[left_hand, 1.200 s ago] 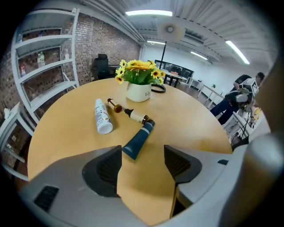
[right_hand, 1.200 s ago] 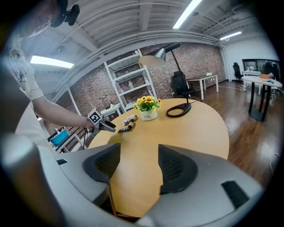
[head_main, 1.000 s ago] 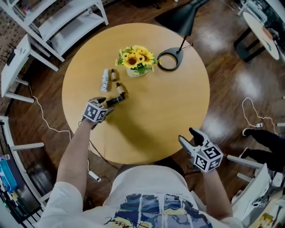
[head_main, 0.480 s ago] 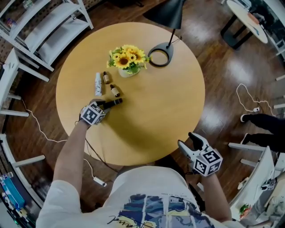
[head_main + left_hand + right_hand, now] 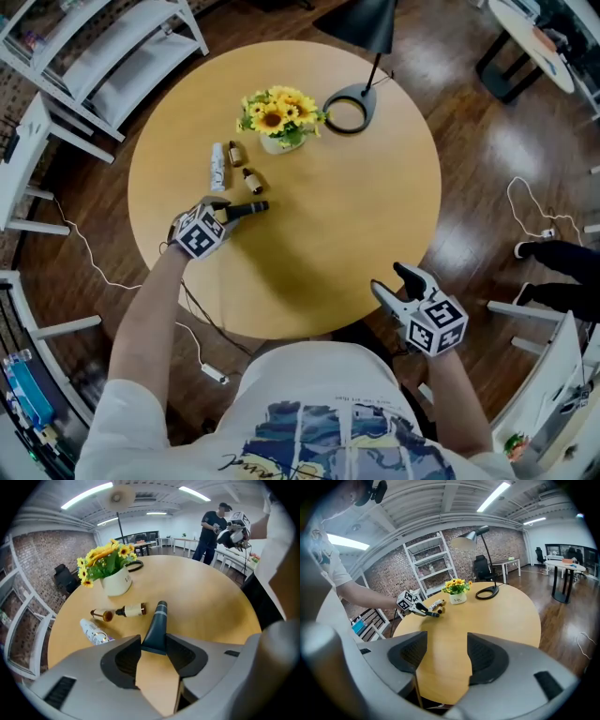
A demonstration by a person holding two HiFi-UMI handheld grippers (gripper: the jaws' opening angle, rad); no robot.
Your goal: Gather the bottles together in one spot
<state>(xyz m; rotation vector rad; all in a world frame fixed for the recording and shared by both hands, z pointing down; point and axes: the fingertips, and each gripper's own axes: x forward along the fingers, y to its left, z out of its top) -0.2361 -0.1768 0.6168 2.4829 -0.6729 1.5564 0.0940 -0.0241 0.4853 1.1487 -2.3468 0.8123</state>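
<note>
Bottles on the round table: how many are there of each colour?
white bottle: 1
brown bottles: 2
dark blue bottle: 1
total: 4

A dark bottle (image 5: 247,209) with a pale band near its cap is held level between the closing jaws of the left gripper (image 5: 228,213), whose pads are pressed to its sides. Just beyond it, three bottles are laid on their sides close together on the surface (image 5: 356,187): a white bottle (image 5: 217,167), a plain brown bottle (image 5: 235,153) and a labelled brown bottle (image 5: 251,180).
</note>
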